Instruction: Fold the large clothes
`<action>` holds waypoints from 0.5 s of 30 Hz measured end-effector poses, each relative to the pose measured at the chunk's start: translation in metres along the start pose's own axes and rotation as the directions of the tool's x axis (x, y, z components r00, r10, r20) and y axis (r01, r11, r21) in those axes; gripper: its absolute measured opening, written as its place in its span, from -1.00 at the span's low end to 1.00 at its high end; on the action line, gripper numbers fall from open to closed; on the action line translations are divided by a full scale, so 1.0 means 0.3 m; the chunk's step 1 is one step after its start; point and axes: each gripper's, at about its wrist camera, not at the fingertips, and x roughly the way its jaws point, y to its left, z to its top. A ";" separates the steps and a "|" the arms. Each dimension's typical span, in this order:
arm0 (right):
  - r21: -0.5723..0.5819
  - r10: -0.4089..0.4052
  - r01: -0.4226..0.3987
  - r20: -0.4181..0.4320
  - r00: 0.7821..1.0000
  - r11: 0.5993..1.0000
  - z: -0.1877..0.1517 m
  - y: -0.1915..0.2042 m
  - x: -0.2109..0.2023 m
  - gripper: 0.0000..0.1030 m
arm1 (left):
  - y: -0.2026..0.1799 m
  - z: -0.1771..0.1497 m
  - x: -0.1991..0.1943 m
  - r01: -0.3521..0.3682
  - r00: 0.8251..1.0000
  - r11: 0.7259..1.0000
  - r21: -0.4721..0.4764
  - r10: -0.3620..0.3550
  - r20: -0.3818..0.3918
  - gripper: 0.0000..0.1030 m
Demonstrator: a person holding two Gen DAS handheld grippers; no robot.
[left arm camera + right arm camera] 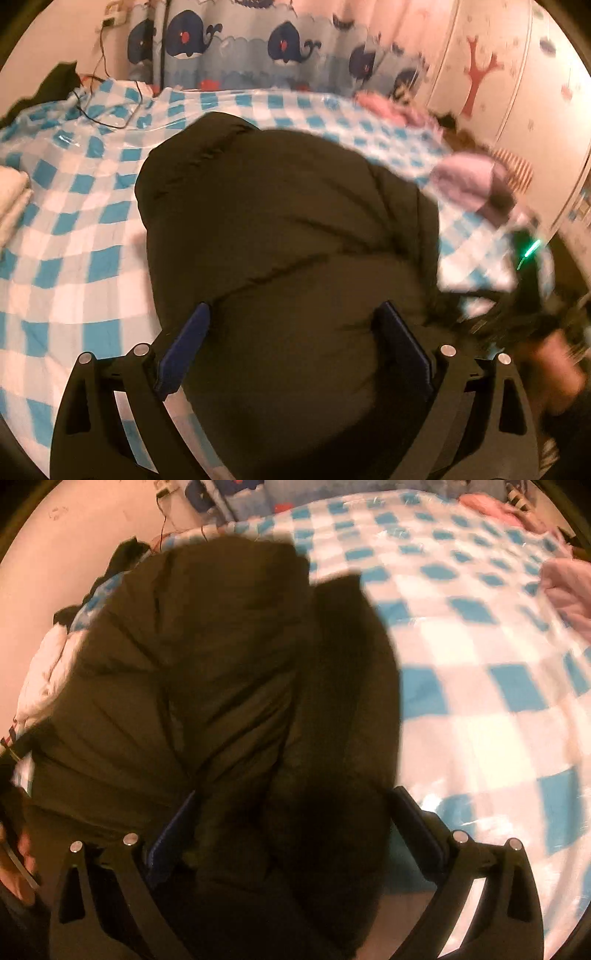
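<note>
A bulky dark olive puffer jacket (280,206) lies bunched on a bed with a blue-and-white checked cover (74,229). My left gripper (293,306) is open, its blue-padded fingers spread wide with the jacket's near bulge between them. In the right wrist view the same jacket (184,657) shows quilted seams and a darker fur-like trim (332,738). My right gripper (294,792) is open too and straddles that trim and the jacket's near end; whether the pads touch the fabric I cannot tell. The checked cover (480,664) lies bare to the right.
Pink clothes (469,184) sit at the bed's right, a folded white towel (11,199) at its left edge. A black cable (107,118) trails near a whale-print curtain (258,40). A blurred hand (554,369) is at the right; white clothes (48,664) lie far left.
</note>
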 end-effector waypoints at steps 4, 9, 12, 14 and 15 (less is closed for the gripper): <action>-0.007 0.053 -0.053 0.211 0.976 0.999 0.100 0.059 -0.183 0.86 | -0.001 -0.012 -0.031 0.006 1.000 1.000 -0.001 -0.006 0.016 0.72; -0.067 0.093 -0.081 0.203 0.975 0.994 0.341 0.180 -0.147 0.86 | -0.056 -0.005 -0.062 0.047 0.996 0.998 0.050 -0.051 0.067 0.72; -0.002 -0.005 0.005 0.113 0.994 1.000 0.445 0.136 0.025 0.86 | -0.098 -0.016 -0.024 0.029 0.999 0.994 0.106 -0.032 0.030 0.72; 0.044 -0.030 0.029 0.018 0.999 0.999 0.441 0.050 0.156 0.86 | -0.108 -0.022 -0.004 0.034 0.999 0.992 0.121 -0.036 0.013 0.72; 0.092 -0.007 0.011 -0.043 0.999 0.996 0.410 -0.008 0.238 0.87 | -0.108 -0.022 -0.001 0.045 0.999 0.991 0.122 -0.047 0.010 0.72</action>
